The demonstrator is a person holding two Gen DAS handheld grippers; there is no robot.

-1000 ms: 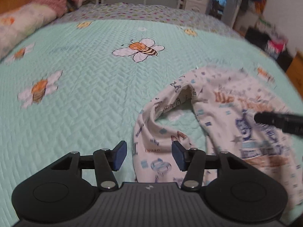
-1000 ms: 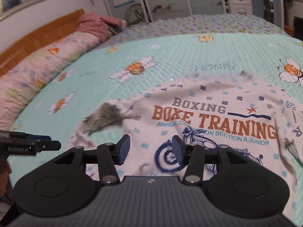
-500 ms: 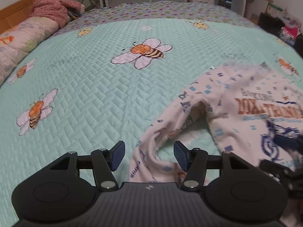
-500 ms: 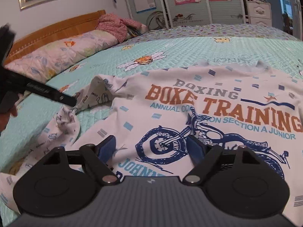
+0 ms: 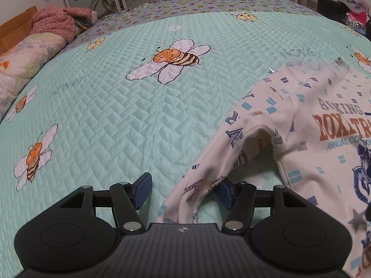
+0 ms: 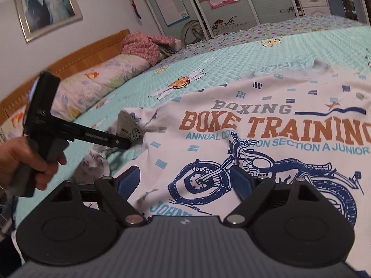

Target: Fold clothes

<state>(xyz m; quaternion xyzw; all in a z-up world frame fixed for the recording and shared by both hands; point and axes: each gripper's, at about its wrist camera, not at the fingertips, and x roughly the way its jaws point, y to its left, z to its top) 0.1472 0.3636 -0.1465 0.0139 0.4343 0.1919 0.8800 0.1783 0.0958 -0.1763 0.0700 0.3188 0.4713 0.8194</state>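
In the left wrist view, the left gripper (image 5: 183,192) hangs low over a mint-green quilted bedspread printed with bees (image 5: 104,125), its 2 blue-padded fingers (image 5: 142,191) spread apart. A white long-sleeved cotton shirt with small blue and grey marks and an orange and blue motorcycle print (image 5: 324,139) lies flat on the right side of the bed, printed side up. Its sleeve (image 5: 208,169) runs from the shoulder down toward the camera and passes between the 2 pads, draping over the right one; the left pad stands clear of the cloth, so nothing is clamped. Far left, a floral rolled quilt (image 5: 25,62) lies along the wooden headboard (image 5: 14,29), with a pink knitted garment (image 5: 54,22) heaped at its far end. In the right wrist view, the right gripper (image 6: 184,180) sits just above the shirt's (image 6: 266,125) near hem, its 2 pads spread wide with the printed motorcycle wheel between them, gripping nothing. To the left, a hand (image 6: 30,159) holds the left gripper (image 6: 126,142), whose black fingers reach to the bunched sleeve (image 6: 129,127) beside the shirt body. A framed photograph (image 6: 46,4) hangs on the far wall above the headboard (image 6: 76,60).
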